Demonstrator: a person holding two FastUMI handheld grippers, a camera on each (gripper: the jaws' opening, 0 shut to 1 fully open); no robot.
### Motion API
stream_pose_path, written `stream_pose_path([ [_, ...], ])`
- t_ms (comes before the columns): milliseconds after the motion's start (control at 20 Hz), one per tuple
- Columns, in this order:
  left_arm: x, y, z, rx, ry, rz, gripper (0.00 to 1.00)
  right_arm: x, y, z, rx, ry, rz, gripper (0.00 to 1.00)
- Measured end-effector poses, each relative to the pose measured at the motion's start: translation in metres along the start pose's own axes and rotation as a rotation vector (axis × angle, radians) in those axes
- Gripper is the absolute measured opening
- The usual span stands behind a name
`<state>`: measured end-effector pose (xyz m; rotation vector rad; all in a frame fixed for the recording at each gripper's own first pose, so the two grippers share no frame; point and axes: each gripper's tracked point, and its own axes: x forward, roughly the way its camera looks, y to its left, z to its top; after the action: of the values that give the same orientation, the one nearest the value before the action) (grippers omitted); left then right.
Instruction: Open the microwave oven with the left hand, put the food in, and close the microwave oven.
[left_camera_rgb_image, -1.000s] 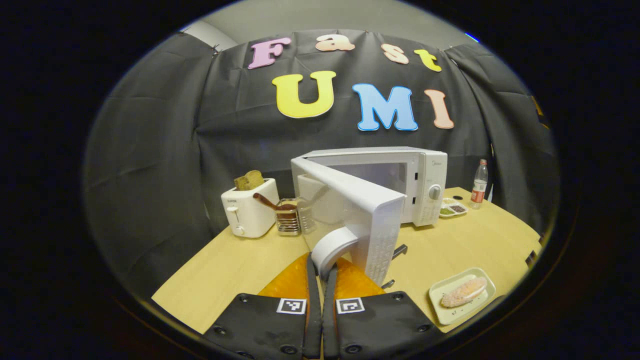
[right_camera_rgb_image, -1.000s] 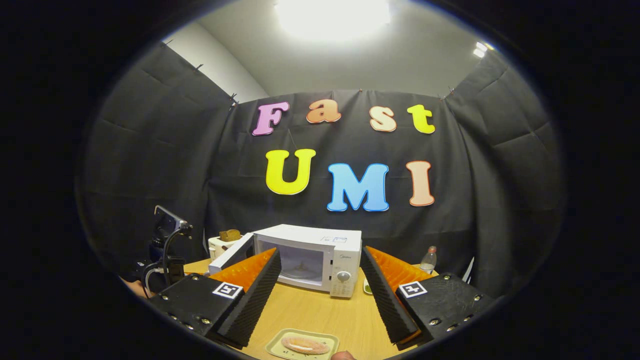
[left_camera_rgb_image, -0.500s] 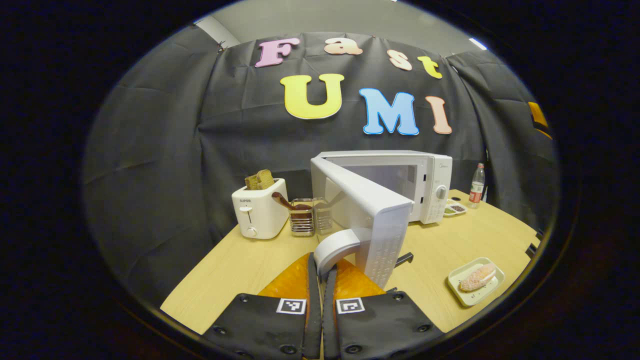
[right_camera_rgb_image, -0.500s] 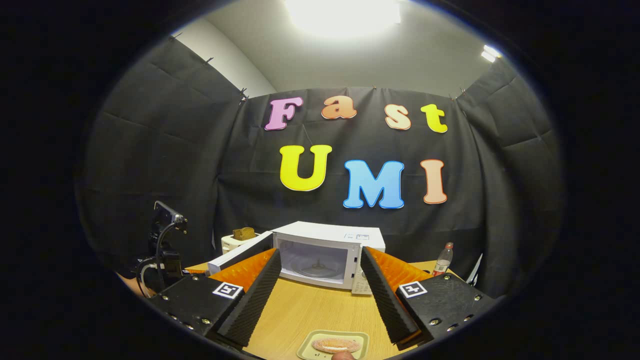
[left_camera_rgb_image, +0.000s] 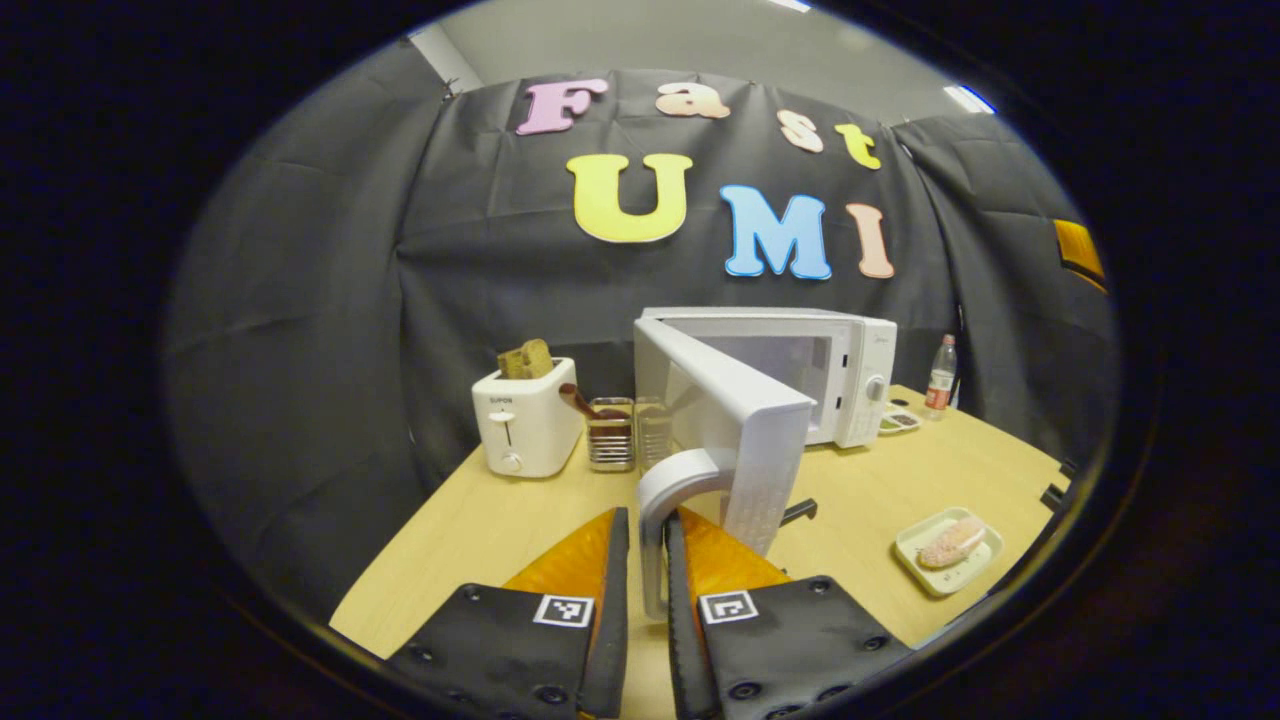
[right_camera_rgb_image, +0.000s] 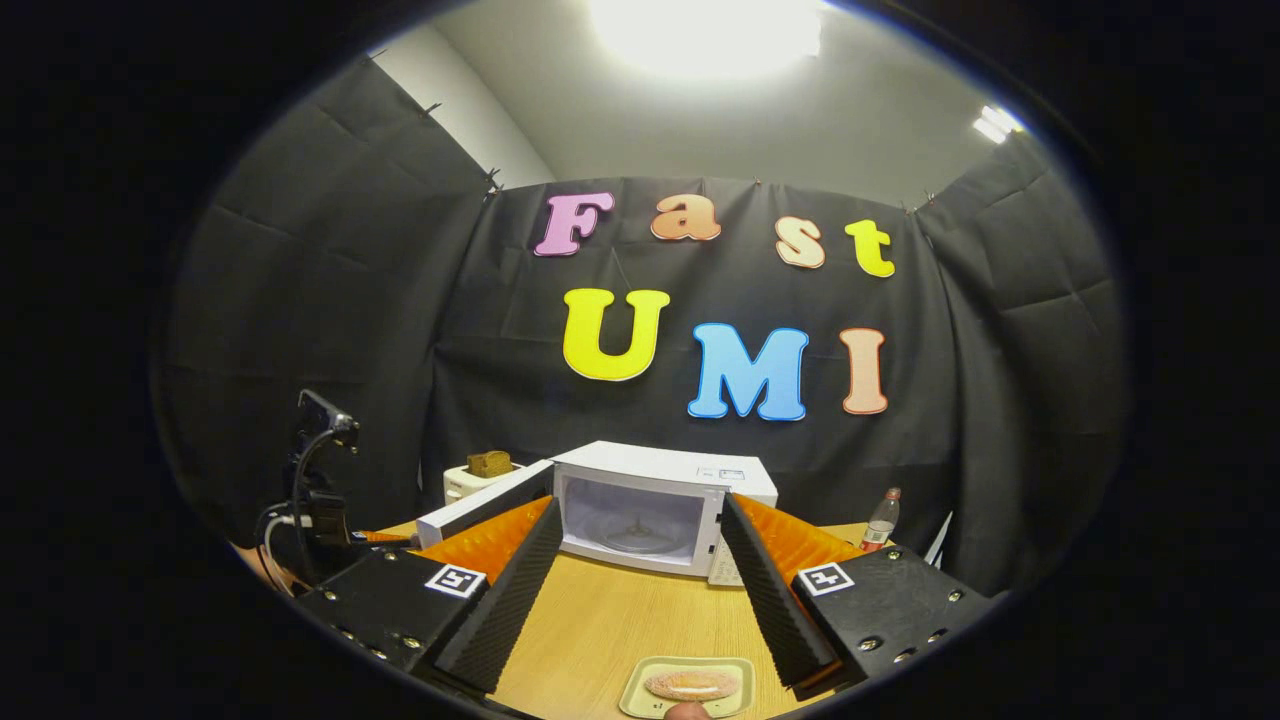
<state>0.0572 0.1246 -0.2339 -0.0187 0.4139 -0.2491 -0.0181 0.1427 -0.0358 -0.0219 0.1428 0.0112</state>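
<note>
The white microwave stands at the back of the wooden table with its door swung wide open. The door's curved white handle runs down between the fingers of my left gripper, which stand slightly apart from it: open. The food, a pinkish oblong piece, lies on a small pale tray at the right. In the right gripper view the microwave shows its empty cavity, and my right gripper is wide open above the tray holding the food.
A white toaster holding bread and two metal holders stand left of the microwave. A bottle and a small sauce dish sit to its right. A fingertip shows at the tray's near edge.
The left gripper's fingers have parted around the door handle, which now reaches deeper between them. The door has swung a little wider. The right gripper stays open over the tray.
</note>
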Motion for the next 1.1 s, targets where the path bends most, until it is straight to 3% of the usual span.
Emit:
stream_pose_path([
  [100,-0.014,0.006,0.008,-0.012,-0.023,0.031,0.36,0.000,-0.007,-0.004,-0.019,0.007,-0.004,0.98],
  [350,-0.057,-0.004,0.050,-0.048,-0.115,0.101,0.96,0.012,-0.033,-0.017,-0.021,0.029,0.029,0.98],
  [750,-0.095,-0.057,0.097,-0.012,-0.188,0.165,0.96,0.025,-0.070,-0.059,-0.049,0.102,0.140,0.97],
  [1100,-0.125,-0.083,0.116,-0.010,-0.225,0.221,0.96,0.019,-0.072,-0.116,-0.142,0.223,0.282,0.98],
])
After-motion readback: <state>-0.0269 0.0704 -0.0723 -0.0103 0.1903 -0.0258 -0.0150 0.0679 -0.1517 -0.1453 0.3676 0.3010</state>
